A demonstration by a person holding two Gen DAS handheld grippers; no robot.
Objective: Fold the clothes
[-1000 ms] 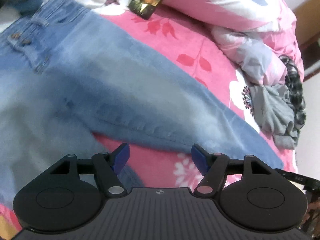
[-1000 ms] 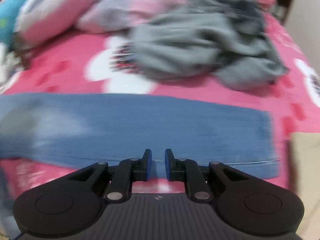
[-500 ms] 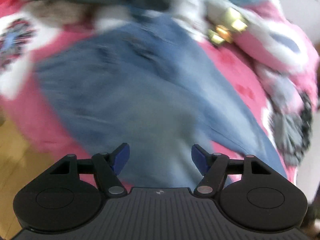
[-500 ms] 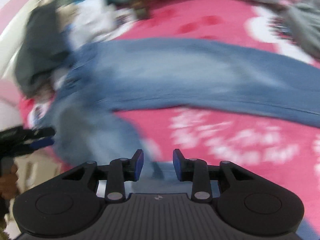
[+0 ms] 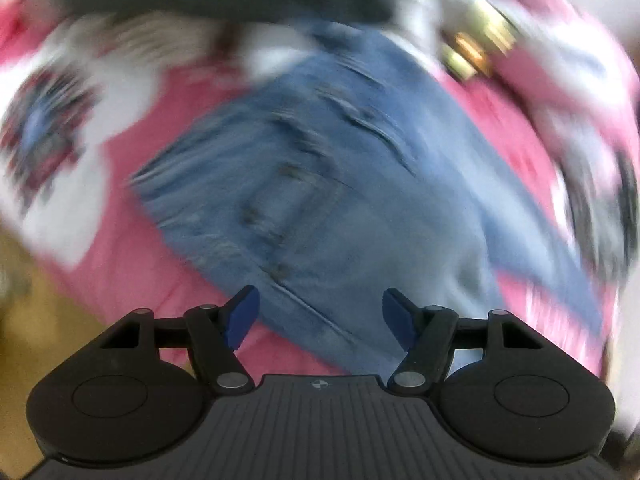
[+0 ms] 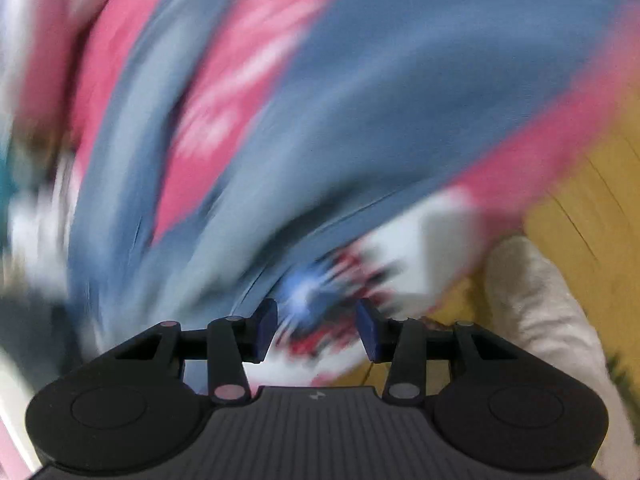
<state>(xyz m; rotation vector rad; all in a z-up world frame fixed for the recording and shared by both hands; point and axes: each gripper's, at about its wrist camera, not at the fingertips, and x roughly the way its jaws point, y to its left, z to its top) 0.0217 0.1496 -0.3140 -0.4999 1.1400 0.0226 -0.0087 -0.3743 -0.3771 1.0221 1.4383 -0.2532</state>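
Just ahead of both gaping tongs (image 5: 320, 316) (image 6: 316, 328): jeans (image 5: 320, 184).

A home bedroom. A pink floral bedsheet (image 5: 132, 264) covers the bed, strewn with blue denim jeans (image 5: 340, 200). Yellow wooden flooring (image 6: 592, 200) lies alongside.

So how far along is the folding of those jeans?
Barely begun, it seems. Done: the jeans lie spread out on the pink bedspread, with no fold visible, though both views are blurred. In hand: nothing; the left gripper and right gripper are both open and empty. Left: gripping the denim and making every fold.
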